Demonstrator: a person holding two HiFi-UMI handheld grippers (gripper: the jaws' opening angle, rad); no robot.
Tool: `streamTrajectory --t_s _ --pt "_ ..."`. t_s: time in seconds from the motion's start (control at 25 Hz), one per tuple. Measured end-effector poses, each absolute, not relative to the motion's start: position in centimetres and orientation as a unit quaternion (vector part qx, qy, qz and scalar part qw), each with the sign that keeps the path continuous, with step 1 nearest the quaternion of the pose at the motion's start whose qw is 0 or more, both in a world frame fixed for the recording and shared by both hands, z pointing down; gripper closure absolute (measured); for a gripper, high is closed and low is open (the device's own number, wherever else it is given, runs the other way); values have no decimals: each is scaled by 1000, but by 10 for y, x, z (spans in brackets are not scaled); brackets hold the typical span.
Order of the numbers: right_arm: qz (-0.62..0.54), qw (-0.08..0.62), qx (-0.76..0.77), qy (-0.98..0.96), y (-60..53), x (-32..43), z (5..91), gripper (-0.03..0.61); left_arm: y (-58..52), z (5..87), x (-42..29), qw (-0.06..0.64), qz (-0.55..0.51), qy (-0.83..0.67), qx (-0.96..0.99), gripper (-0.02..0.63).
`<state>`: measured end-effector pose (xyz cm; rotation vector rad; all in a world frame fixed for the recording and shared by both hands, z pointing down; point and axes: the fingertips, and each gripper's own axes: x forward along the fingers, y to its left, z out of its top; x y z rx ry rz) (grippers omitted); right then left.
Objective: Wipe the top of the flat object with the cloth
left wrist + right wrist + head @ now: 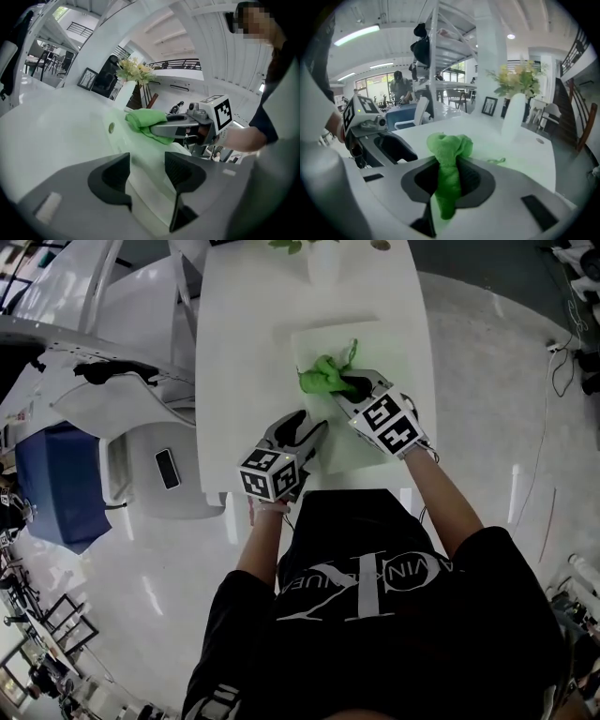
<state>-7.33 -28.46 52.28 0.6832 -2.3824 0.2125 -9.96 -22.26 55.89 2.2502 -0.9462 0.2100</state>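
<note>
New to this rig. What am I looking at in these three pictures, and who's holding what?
No robot here: a person holds a claw in each hand; the marker cubes belong to them. The head view looks down from the person's head; the other two cameras ride on the claws. The white table carries a pale flat board. The right claw is clamped on a green cloth resting on the board. The left claw is open and empty, at the board's near edge.
</note>
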Motion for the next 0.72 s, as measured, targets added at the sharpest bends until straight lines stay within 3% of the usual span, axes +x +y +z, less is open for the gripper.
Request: streamTrajectory --t_s 0.36,0.72 --pt "55 361 177 -914 -245 -118 531 518 -218 562 -99 350 80 -368 858 399" --pt "71 363 174 -913 -245 -113 535 518 -218 565 -102 359 78 -372 852 399"
